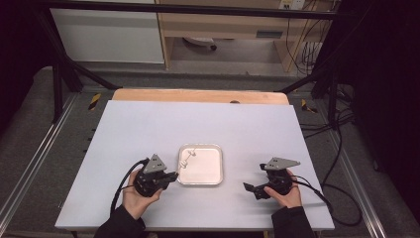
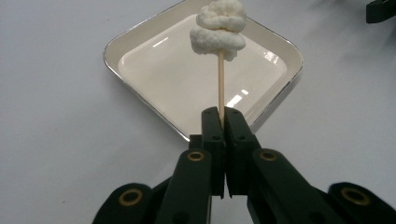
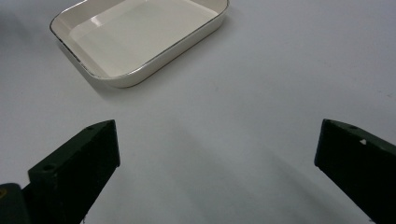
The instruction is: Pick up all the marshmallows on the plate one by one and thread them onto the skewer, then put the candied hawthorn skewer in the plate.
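A stick with white fluff over the tray

The left gripper (image 2: 223, 116) pinches the thin stick (image 2: 221, 79) tight, its fluff (image 2: 218, 28) above the white tray (image 2: 140, 39). The right gripper (image 3: 217, 154), right of it, gapes wide, holding nothing.

tray (image 2: 140, 46): I see glossy cream enamel — thin metal-looking rim
skewer (image 2: 221, 84): pale smooth wood
lump (image 2: 218, 27): white, fluffy — matt
table (image 1: 148, 129): matt white

Thin wooden skewer (image 2: 221, 84) bearing a white, lumpy, fluffy clump (image 2: 218, 29) at its far end, held tilted above a shallow cream square tray with metallic rim (image 2: 140, 32). Tray lies flat, mid-table, interior bare.
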Available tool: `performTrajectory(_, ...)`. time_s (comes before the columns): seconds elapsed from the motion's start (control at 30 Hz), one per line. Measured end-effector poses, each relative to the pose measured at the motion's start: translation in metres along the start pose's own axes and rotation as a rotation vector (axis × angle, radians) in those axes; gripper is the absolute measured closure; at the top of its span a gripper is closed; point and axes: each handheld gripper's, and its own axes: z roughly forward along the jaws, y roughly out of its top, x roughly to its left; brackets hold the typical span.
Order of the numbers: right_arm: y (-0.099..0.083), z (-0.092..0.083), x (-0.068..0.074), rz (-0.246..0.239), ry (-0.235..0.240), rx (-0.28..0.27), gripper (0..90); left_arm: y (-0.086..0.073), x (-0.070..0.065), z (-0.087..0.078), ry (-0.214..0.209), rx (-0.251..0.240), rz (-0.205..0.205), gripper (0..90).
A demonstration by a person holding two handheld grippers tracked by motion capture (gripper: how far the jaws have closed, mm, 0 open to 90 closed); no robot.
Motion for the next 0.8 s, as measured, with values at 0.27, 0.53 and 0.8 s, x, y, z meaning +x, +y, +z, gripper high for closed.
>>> performTrajectory(0.27, -0.005, -0.004, -0.003, 0.005, -0.001, 0.008, 0.8, 0.010, 0.001, 0.012, -0.002, 0.020, -0.010, 88.1)
performTrajectory(0.53, -0.012, -0.006, -0.006, 0.015, 0.002, 0.023, 0.9, 0.018, 0.004, 0.026, 0.008, 0.050, -0.030, 88.1)
performTrajectory(0.8, -0.014, -0.006, -0.007, 0.018, 0.007, 0.020, 1.0, 0.023, 0.004, 0.043, 0.029, 0.095, -0.041, 88.1)
